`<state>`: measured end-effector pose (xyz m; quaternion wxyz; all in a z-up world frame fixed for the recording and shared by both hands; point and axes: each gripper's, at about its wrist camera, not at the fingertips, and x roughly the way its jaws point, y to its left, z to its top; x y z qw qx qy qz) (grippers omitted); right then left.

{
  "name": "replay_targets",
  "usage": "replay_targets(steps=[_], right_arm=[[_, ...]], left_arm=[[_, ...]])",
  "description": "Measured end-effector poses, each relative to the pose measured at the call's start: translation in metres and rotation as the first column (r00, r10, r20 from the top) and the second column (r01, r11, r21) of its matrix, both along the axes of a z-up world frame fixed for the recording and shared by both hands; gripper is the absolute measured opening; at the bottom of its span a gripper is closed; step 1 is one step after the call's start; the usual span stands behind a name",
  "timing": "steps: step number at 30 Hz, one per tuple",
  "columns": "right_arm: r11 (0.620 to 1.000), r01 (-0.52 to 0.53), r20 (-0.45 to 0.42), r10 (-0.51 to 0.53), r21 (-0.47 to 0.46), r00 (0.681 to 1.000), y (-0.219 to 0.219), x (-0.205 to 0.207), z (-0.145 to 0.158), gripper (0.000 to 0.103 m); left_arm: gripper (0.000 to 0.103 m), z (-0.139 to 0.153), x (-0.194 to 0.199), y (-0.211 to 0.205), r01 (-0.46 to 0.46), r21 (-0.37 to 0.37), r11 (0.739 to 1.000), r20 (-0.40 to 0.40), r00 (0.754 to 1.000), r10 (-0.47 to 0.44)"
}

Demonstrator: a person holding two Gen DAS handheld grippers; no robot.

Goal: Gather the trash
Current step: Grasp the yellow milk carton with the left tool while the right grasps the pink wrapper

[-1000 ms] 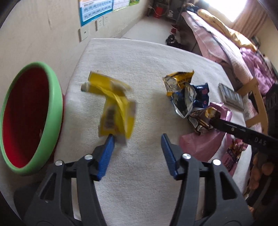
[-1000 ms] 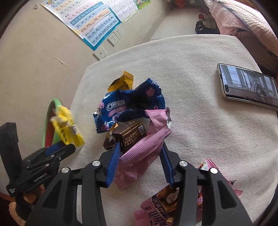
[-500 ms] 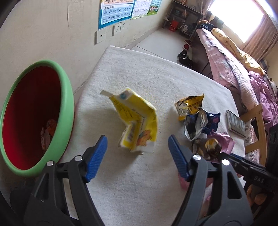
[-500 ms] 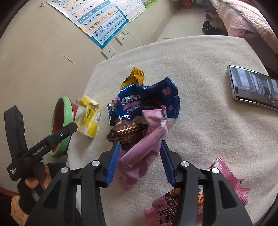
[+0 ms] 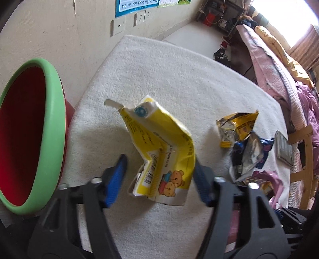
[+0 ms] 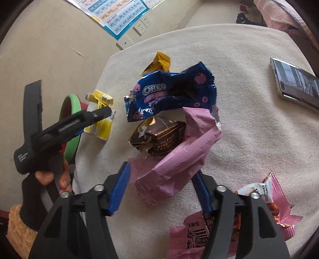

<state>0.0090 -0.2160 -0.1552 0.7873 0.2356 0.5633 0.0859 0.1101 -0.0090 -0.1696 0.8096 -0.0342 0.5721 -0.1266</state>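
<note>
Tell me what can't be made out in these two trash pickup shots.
- Bin contents: left wrist view, interior dark and cut by the frame edge.
- Yellow carton: right wrist view, partly hidden by the left gripper.
- Brown packet print: too small.
- Pink snack wrapper: behind the right gripper finger.

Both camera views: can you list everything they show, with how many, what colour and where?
bin: 1, green rim, red inside, beside the table's left edge.
table: 1, cream cloth cover.
yellow carton: 1, crumpled, between the left tongs' fingers.
Oreo wrapper: 1, blue, mid-table.
gold wrapper: 1, behind the Oreo wrapper.
brown pack: 1, under the pink wrapper's edge.
pink wrapper: 1, between the right tongs' fingers.
pink snack bags: 2, near edge.
phone: 1, far right.
wall poster: 1, blue-bordered.
left tongs: black, blue pads, open.
right tongs: same, open.
</note>
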Motion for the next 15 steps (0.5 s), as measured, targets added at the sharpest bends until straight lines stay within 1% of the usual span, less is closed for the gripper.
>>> replay_targets(steps=[3, 7, 11, 15], right_arm=[[1.0, -0.004, 0.018, 0.004, 0.009, 1.0, 0.0, 0.0, 0.001, 0.039], [1.0, 0.002, 0.065, -0.003, 0.026, 0.998, -0.001, 0.0, 0.008, 0.034], [0.999, -0.007, 0.132, 0.001, 0.041, 0.991, 0.001, -0.002, 0.022, 0.034], [0.999, -0.019, 0.179, 0.011, 0.045, 0.984, 0.003, -0.001, 0.032, 0.034]], left_arm=[[0.046, 0.0, -0.004, 0.003, 0.003, -0.009, 1.0, 0.012, 1.0, -0.002], [0.039, 0.004, -0.012, 0.005, 0.019, 0.005, 1.0, 0.033, 0.999, -0.02], [0.035, 0.015, -0.025, 0.01, 0.018, -0.013, 1.0, 0.057, 0.998, -0.017], [0.035, 0.032, -0.041, 0.014, 0.029, -0.026, 0.999, 0.101, 0.995, -0.026]])
